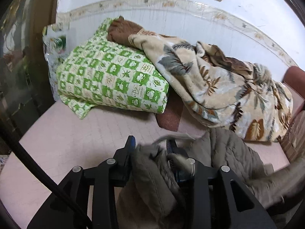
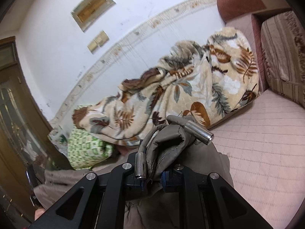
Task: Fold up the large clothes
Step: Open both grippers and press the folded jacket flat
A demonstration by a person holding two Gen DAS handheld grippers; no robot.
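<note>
- Grey-brown quilted padded jacket (image 1: 234, 152) draped over the pink quilted bed cover (image 1: 63, 133), bunched up between both tools.
- Left gripper (image 1: 150, 148): blue-padded black fingers (image 1: 131, 143) set apart, thick fold of jacket between them; could not tell whether pads pressed on it. Blurred at the fabric edge.
- Right gripper (image 2: 152, 179): clenched on a rolled hem of the same jacket (image 2: 167, 143), jaws nearly together.
- Two shiny metal cord-end tubes at that hem: one (image 2: 199, 132) pointing right, other (image 2: 140, 165) hanging upright beside the left finger.
- Beige plush blanket with brown and grey leaf print (image 1: 219, 87) heaped along the white wall (image 1: 171, 21), just beyond the jacket.
- Green-and-white checked folded quilt (image 1: 110, 80) left of blanket, partly under it.
- Brown fleece piece (image 1: 122, 30) on top of quilt.
- Reddish sofa arm (image 2: 238, 2) and striped cushion (image 2: 282, 53) at far right.
</note>
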